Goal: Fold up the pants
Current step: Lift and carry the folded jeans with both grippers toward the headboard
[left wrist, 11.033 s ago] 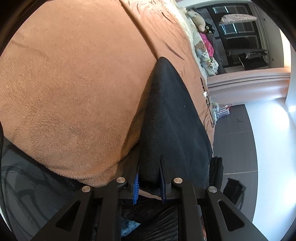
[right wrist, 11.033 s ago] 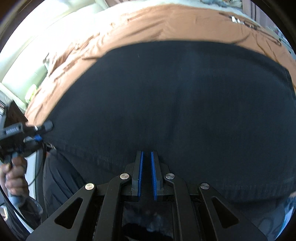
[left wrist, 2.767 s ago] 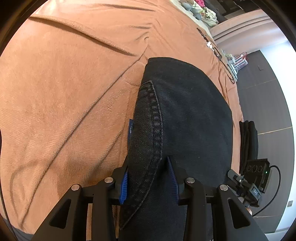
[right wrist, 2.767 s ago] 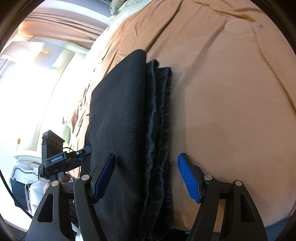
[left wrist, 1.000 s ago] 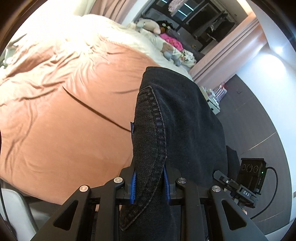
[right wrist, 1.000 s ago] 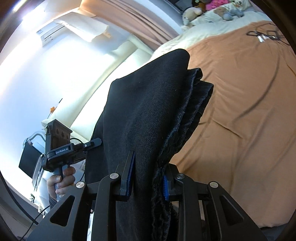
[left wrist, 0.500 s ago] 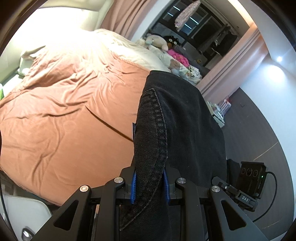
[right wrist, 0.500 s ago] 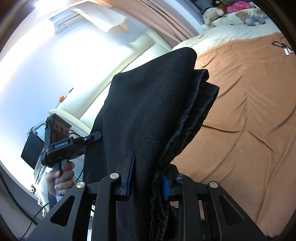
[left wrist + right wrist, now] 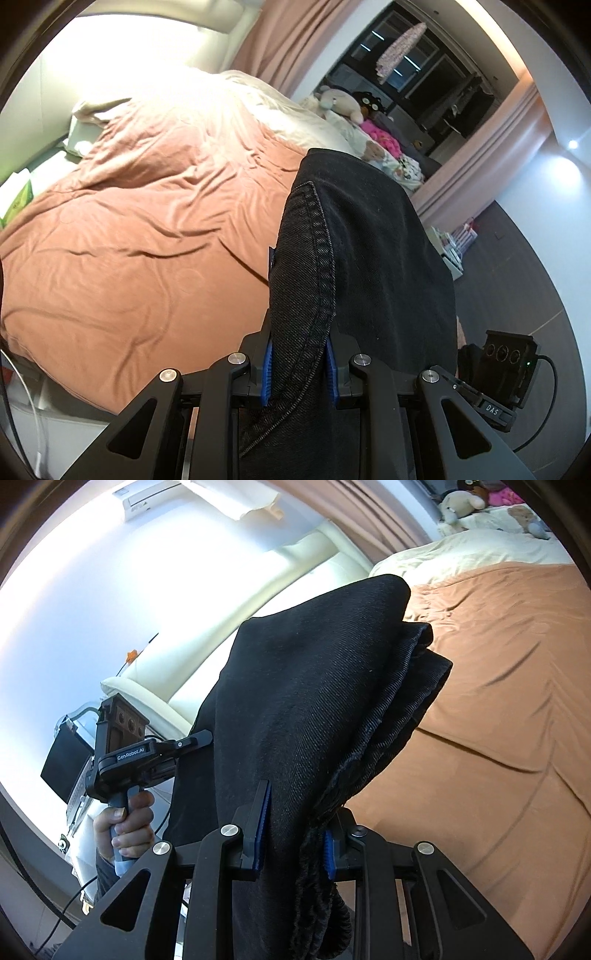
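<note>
The folded black denim pants [image 9: 362, 258] hang in the air between both grippers, lifted off the bed. My left gripper [image 9: 298, 373] is shut on one end, its blue pads pressing a stitched seam edge. My right gripper [image 9: 293, 843] is shut on the other end, where several folded layers [image 9: 317, 709] bunch between the pads. The right wrist view also shows the left gripper's body [image 9: 140, 757] beside the cloth, held by a hand [image 9: 125, 823]. In the left wrist view the right gripper's body [image 9: 506, 369] sits at the lower right.
A bed with a rust-brown cover [image 9: 129, 240] lies below and ahead, also seen as the brown cover [image 9: 498, 701]. Cream bedding and stuffed toys [image 9: 340, 103] sit at its far end. Dark floor [image 9: 517, 266], pink curtains and a small rack lie to the right.
Both grippers carried the folded pants away from the bed edge; more of the bed and room shows now. The grips are unchanged.
</note>
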`<state>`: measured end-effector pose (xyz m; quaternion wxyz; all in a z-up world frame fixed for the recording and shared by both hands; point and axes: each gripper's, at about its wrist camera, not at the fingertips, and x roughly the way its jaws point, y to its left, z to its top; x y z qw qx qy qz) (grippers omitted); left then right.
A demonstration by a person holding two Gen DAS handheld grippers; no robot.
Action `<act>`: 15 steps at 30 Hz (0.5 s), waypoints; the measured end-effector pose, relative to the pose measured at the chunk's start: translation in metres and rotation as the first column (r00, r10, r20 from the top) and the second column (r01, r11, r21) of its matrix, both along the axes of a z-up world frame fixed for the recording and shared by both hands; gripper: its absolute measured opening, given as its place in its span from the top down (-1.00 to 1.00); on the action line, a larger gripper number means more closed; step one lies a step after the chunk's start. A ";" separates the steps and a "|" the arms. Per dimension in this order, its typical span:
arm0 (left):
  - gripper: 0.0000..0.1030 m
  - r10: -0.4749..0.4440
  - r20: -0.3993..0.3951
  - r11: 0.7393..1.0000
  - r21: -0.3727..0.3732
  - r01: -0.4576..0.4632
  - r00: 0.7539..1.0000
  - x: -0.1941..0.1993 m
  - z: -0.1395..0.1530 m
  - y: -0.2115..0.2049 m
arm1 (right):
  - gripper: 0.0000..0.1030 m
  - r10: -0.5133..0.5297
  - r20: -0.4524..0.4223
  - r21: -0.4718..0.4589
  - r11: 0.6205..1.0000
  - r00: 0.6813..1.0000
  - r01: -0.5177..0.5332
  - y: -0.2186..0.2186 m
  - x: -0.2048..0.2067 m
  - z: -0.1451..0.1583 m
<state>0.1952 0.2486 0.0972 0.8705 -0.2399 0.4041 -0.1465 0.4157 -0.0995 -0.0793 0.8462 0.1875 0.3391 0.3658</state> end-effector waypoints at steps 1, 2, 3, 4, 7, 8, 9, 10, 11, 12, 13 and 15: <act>0.54 0.005 0.000 1.000 0.001 -0.005 1.000 0.002 -0.001 0.007 | 0.59 0.006 -0.001 -0.002 1.000 1.000 -0.006 0.006 0.005 -0.001; 0.54 0.014 -0.001 1.000 0.003 -0.014 1.000 0.005 -0.002 0.015 | 0.59 0.010 -0.002 -0.002 1.000 1.000 -0.010 0.010 0.009 -0.002; 0.54 0.020 -0.002 1.000 0.003 -0.020 1.000 0.007 -0.002 0.022 | 0.59 0.015 -0.003 0.000 1.000 1.000 -0.015 0.015 0.013 -0.004; 0.54 0.025 -0.003 1.000 0.003 -0.025 1.000 0.009 -0.003 0.028 | 0.59 0.019 -0.006 -0.001 1.000 1.000 -0.019 0.021 0.019 -0.005; 0.54 0.047 -0.009 0.999 0.013 -0.047 0.999 0.016 -0.007 0.047 | 0.59 0.034 -0.014 -0.003 0.999 0.999 -0.034 0.036 0.031 -0.009; 0.54 0.056 -0.010 0.998 0.018 -0.055 0.998 0.018 -0.009 0.055 | 0.59 0.040 -0.016 -0.006 0.999 0.999 -0.040 0.042 0.036 -0.011; 0.54 0.062 -0.013 0.998 0.020 -0.062 0.998 0.020 -0.010 0.062 | 0.59 0.046 -0.017 -0.008 0.999 0.999 -0.046 0.047 0.040 -0.013; 0.55 0.067 -0.016 0.998 0.022 -0.066 0.998 0.023 -0.012 0.066 | 0.59 0.051 -0.020 -0.010 0.999 0.999 -0.051 0.052 0.042 -0.015; 0.55 0.071 -0.018 0.997 0.025 -0.071 0.997 0.026 -0.013 0.071 | 0.59 0.056 -0.024 -0.012 0.998 0.998 -0.056 0.058 0.045 -0.016; 0.55 0.078 -0.022 0.996 0.035 -0.078 0.997 0.029 -0.014 0.079 | 0.59 0.062 -0.028 -0.013 0.998 0.998 -0.063 0.064 0.049 -0.017; 0.55 0.082 -0.024 0.996 0.039 -0.081 0.996 0.031 -0.015 0.085 | 0.59 0.071 -0.033 -0.013 0.997 0.997 -0.071 0.072 0.055 -0.019; 0.55 0.093 -0.032 0.995 0.050 -0.091 0.995 0.037 -0.016 0.100 | 0.59 0.086 -0.040 -0.017 0.996 0.995 -0.087 0.084 0.061 -0.021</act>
